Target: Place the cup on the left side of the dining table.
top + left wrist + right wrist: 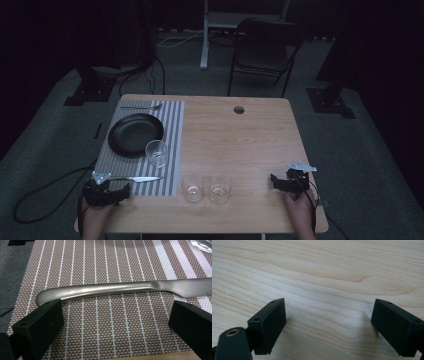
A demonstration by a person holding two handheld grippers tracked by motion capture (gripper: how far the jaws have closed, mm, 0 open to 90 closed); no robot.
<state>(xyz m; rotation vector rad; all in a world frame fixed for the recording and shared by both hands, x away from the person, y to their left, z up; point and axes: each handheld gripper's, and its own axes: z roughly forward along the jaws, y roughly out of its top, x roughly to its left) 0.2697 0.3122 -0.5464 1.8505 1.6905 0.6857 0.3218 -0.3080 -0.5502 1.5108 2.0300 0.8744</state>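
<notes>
A dim room with a grey carpet and a folding chair (262,47) surrounds a light wooden table (240,145), and a striped placemat (172,120) covers the table's left part. On the mat's near edge lies a knife (141,178), its handle toward the left gripper (111,194), whose jaws stand spread with nothing between them. In the left gripper view the knife (120,288) lies flat across the weave just beyond the two jaws, the rounded handle end just beside one of them. It looks like solid brushed metal: stiff, fairly heavy for its size, smooth, and likely to slip or pivot if pinched off-centre. Lying so low on the mat, it offers little to grip; the thicker handle middle seems the best hold, away from the thin blade. The right gripper (281,182) rests on bare wood at the table's right, jaws likewise apart and holding nothing. A black plate (134,134) and three glasses (157,152) stand close by.
</notes>
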